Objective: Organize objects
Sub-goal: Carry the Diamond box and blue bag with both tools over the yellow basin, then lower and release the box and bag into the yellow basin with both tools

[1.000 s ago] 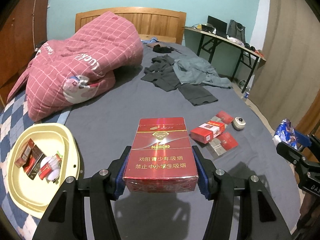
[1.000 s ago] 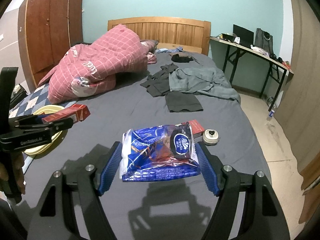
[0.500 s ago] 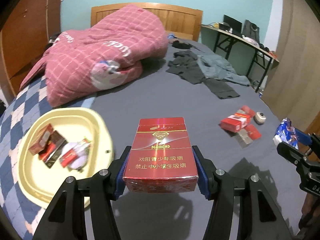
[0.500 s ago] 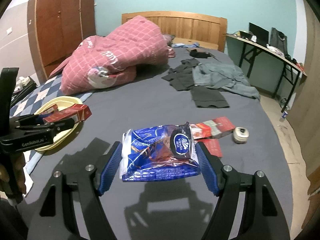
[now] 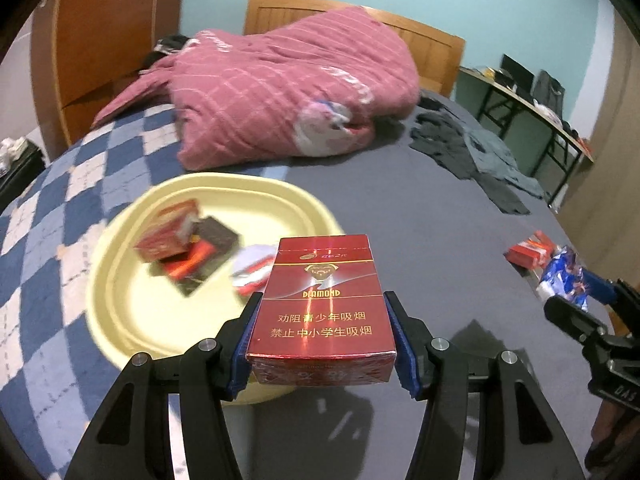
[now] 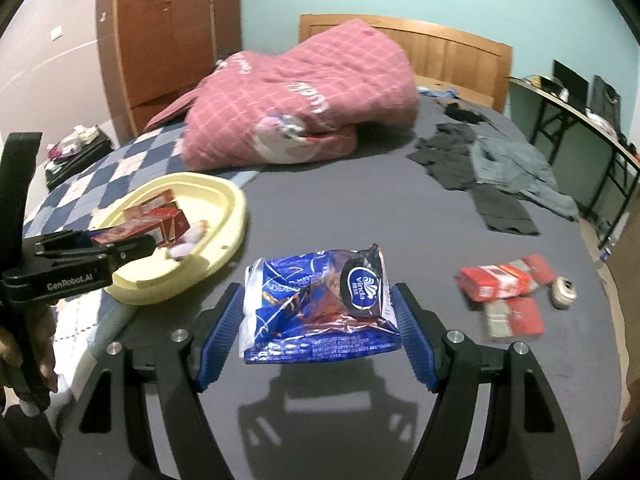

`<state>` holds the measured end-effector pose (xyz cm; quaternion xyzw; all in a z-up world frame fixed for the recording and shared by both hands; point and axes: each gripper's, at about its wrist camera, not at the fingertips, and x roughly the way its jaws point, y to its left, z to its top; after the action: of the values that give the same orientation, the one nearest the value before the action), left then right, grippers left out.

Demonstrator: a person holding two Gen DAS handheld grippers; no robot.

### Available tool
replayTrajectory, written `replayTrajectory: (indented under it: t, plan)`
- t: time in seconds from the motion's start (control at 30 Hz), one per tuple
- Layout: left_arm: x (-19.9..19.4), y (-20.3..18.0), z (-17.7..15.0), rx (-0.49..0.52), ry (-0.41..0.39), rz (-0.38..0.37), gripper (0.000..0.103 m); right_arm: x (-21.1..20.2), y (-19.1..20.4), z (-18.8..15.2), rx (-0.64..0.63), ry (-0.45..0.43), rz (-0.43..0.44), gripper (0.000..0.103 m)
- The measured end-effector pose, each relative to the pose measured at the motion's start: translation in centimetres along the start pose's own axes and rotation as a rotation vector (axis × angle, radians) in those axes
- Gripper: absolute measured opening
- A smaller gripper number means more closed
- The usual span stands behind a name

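Note:
A red cigarette box (image 5: 325, 308) with gold lettering sits clamped in my left gripper (image 5: 323, 322), which is shut on it just right of and above the near rim of a yellow tray (image 5: 224, 181). The tray holds several red and dark packs (image 5: 170, 236) and a white packet. My right gripper (image 6: 320, 316) is shut on a crumpled blue tissue packet (image 6: 316, 304) above the grey bedsheet. In the right wrist view the left gripper (image 6: 108, 250) appears at the left edge, over the tray (image 6: 236, 204). More red packs (image 6: 500, 286) and a small round object (image 6: 564, 292) lie on the sheet to the right.
A pink checked quilt (image 5: 288, 92) is heaped behind the tray. Dark clothes (image 6: 480, 164) are spread at the far right of the bed. A wooden wardrobe (image 6: 168, 36) stands at the left and a desk (image 6: 580, 120) along the right wall. A hand (image 6: 24, 344) holds the left gripper.
Both grippers have swung left across the bed with their loads still clamped. The yellow tray now lies much closer and nearer the middle; the loose red packs have slid toward the right.

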<state>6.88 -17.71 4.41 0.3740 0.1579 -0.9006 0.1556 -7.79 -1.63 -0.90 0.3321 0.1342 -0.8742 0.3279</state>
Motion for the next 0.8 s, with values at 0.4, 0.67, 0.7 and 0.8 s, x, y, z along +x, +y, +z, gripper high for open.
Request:
replayTrajectory:
  t: [0.4,0.67,0.7,0.8]
  plan:
    - [-4.0,7.8,0.4,-0.058,-0.038,0.109,0.057,1.8,9.3,3.2,-0.064,-0.032,0.139,0.074]
    - [-6.1,10.3,1.7,-0.075,-0.076,0.142,0.057,2.7,12.7,4.5,-0.09,-0.037,0.179,0.074]
    - [-6.3,10.6,1.7,-0.078,-0.078,0.139,0.057,2.8,13.1,4.4,-0.096,-0.035,0.182,0.074]
    - [-5.4,10.9,1.5,-0.078,-0.07,0.132,0.057,3.5,13.5,3.9,-0.104,-0.019,0.185,0.074]
